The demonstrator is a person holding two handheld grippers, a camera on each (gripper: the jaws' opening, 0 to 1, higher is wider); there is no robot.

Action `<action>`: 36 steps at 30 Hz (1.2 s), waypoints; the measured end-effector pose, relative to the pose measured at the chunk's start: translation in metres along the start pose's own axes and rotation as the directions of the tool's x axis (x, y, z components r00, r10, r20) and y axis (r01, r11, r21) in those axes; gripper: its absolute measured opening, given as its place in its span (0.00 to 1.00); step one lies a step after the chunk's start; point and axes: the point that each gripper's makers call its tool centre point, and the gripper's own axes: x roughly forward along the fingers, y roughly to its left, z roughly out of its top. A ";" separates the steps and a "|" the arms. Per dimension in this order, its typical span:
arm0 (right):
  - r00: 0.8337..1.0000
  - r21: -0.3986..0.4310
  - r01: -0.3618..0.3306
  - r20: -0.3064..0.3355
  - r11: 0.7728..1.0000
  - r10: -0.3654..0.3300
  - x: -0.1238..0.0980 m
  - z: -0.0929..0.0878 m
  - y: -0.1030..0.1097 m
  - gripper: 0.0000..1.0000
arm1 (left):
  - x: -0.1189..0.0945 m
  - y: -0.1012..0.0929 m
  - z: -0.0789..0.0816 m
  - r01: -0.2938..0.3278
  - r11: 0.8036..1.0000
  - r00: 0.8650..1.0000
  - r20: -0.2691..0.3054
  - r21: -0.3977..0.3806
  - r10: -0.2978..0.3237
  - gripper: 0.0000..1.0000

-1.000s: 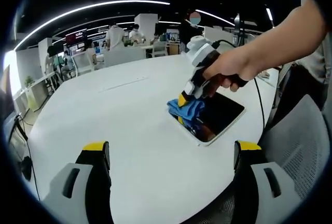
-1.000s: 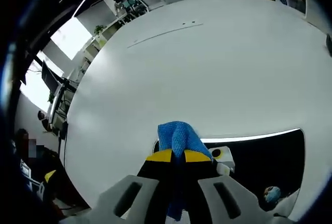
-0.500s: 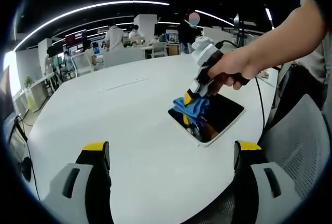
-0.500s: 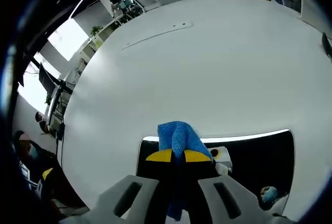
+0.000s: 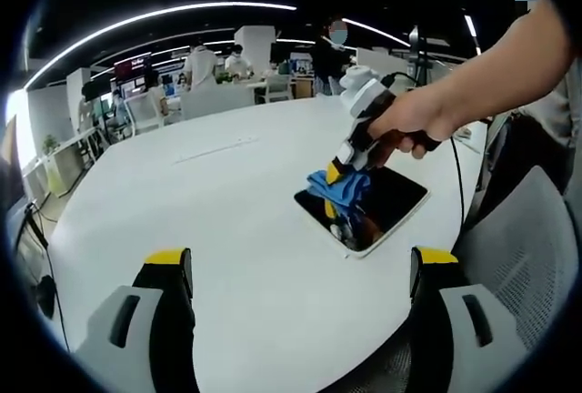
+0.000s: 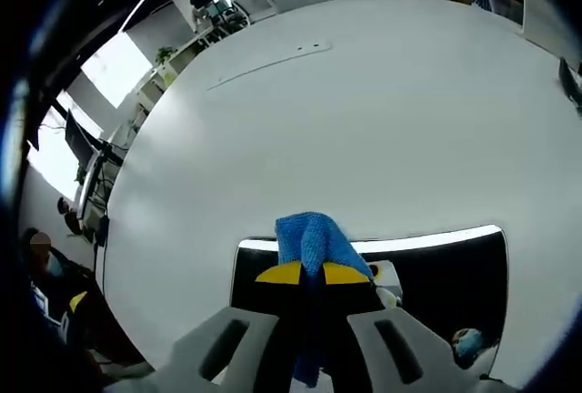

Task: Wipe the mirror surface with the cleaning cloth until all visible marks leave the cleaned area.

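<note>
Left gripper view, own jaws: the left gripper (image 5: pixel 300 275) has its two yellow-tipped jaws standing wide apart with nothing between them, above the near rim of the white worktop (image 5: pixel 209 202).
Left gripper view, mirror: the mirror (image 5: pixel 386 202), a dark slab with a pale border, lies flat on the worktop ahead of the jaws and to their right, near the worktop's right-hand edge.
Left gripper view, other gripper: the right gripper (image 5: pixel 338 175), held by a hand (image 5: pixel 409 120), points down at the mirror's nearer left part with the blue cleaning cloth (image 5: pixel 338 188) bunched at its tip.
Left gripper view, open room: bare worktop runs broad ahead and to the left of the jaws; a grey chair (image 5: pixel 527 247) stands just beyond the worktop's right edge.
Right gripper view, own jaws: closed tight on the cleaning cloth (image 6: pixel 312 240), which bulges out past the yellow tips.
Right gripper view, mirror: the mirror (image 6: pixel 446 275) lies directly under the jaws; its far edge crosses just beyond the cloth.
Right gripper view, open room: beyond that edge the worktop (image 6: pixel 346 111) lies bare.
</note>
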 end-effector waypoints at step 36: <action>0.998 0.063 -0.057 -0.007 0.996 0.058 -0.042 -0.079 0.013 0.00 | 0.001 -0.015 0.005 0.047 0.999 0.999 0.007 0.011 -0.047 0.99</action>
